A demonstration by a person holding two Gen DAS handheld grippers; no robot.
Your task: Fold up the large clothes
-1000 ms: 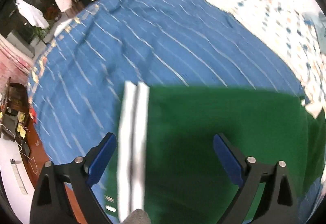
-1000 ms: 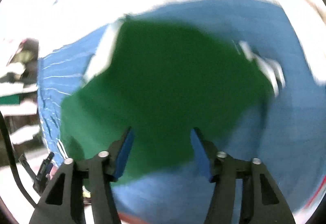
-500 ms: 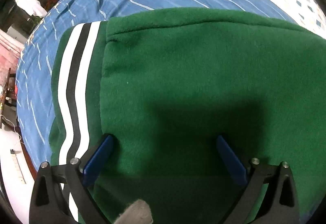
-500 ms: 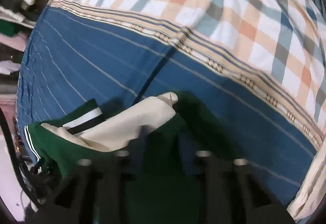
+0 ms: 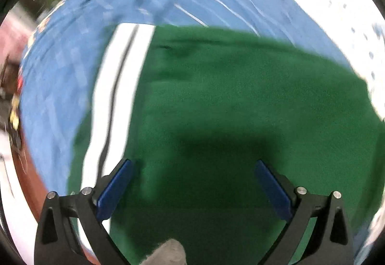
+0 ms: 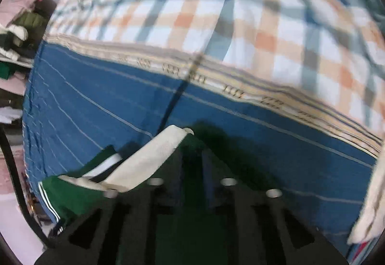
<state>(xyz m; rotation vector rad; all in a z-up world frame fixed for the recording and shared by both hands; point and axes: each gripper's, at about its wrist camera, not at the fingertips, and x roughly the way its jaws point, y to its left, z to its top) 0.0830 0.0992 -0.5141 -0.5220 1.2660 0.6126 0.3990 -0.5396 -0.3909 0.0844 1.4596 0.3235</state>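
Note:
A large green fleece garment point(image 5: 228, 101) with a white and black striped band point(image 5: 115, 96) lies on the blue striped bedsheet point(image 5: 72, 67). My left gripper point(image 5: 192, 183) is open just above the green cloth, its blue pads point(image 5: 113, 188) wide apart. In the right wrist view the same green garment point(image 6: 72, 195) shows with a cream sleeve point(image 6: 149, 161) lying over it. My right gripper point(image 6: 192, 168) is blurred, its jaws close together with green cloth between them.
A checked orange, blue and white blanket point(image 6: 240, 24) covers the far side of the bed beyond the blue sheet point(image 6: 108, 101). Piled clothes point(image 6: 21, 31) sit at the far left. A floor edge point(image 5: 26, 168) shows left of the bed.
The left gripper has pulled back and up from the green cloth, so more blue sheet shows. The right view has barely shifted; its gripper stays low over the garment.

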